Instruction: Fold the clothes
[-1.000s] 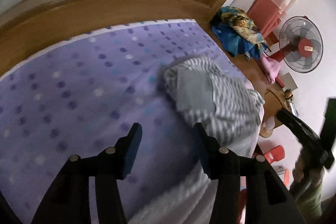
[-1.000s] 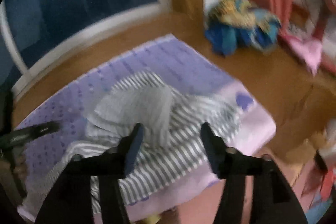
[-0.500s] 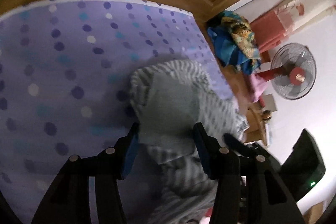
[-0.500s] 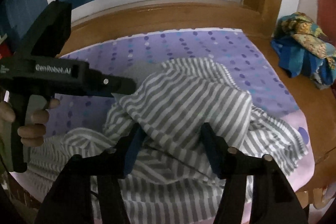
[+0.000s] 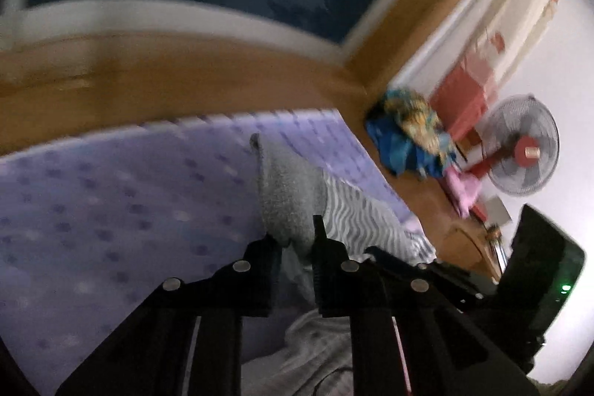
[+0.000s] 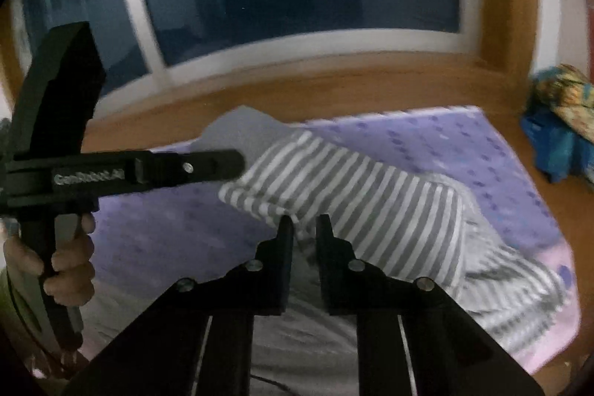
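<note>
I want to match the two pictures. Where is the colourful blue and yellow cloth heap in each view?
Left wrist view: the cloth heap lies right of centre on the wooden ledge, past the far corner of the purple dotted mat, left of the fan.
Right wrist view: the heap is at the far right edge, on the same ledge.
Shared landmark: the mat's far corner, beside the heap in both.

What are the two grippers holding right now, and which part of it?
Both are closing on the grey striped garment: the left gripper on its plain grey inside edge, the right gripper on a striped fold.
</note>
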A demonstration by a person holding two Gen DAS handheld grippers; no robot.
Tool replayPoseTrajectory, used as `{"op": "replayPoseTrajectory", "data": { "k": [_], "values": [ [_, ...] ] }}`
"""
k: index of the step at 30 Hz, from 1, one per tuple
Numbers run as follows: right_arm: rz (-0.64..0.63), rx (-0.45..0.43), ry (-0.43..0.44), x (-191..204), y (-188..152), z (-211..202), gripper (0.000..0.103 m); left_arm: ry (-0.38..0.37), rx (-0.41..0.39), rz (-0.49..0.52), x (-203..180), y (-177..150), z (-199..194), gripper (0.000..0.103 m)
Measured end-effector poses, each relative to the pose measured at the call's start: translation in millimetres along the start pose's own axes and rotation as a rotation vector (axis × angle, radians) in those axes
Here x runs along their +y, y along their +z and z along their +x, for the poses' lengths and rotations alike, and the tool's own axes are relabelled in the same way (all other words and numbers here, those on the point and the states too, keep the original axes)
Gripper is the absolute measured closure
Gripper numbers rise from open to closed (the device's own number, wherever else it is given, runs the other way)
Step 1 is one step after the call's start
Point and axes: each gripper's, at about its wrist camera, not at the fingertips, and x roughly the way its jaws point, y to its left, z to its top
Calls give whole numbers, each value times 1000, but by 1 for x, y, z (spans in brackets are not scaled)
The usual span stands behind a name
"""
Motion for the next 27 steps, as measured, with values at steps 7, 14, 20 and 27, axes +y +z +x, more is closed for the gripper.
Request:
{"op": "replayPoseTrajectory", "data": {
  "k": [7,14,20,27],
  "values": [
    [-81,24,279,127,23,52,92,237,-175,-65,81,-10,-130,89],
    [-190,164,520,283,28,125,92,448,-269,-240,194,-37,-237,89],
    [-308,299,601,405,-7,175,92,588,-287,-386,272,-73,-289,89],
    [-433,358,650,488,-48,188,92,682,-274,-470,327,-111,-323,89]
  ]
}}
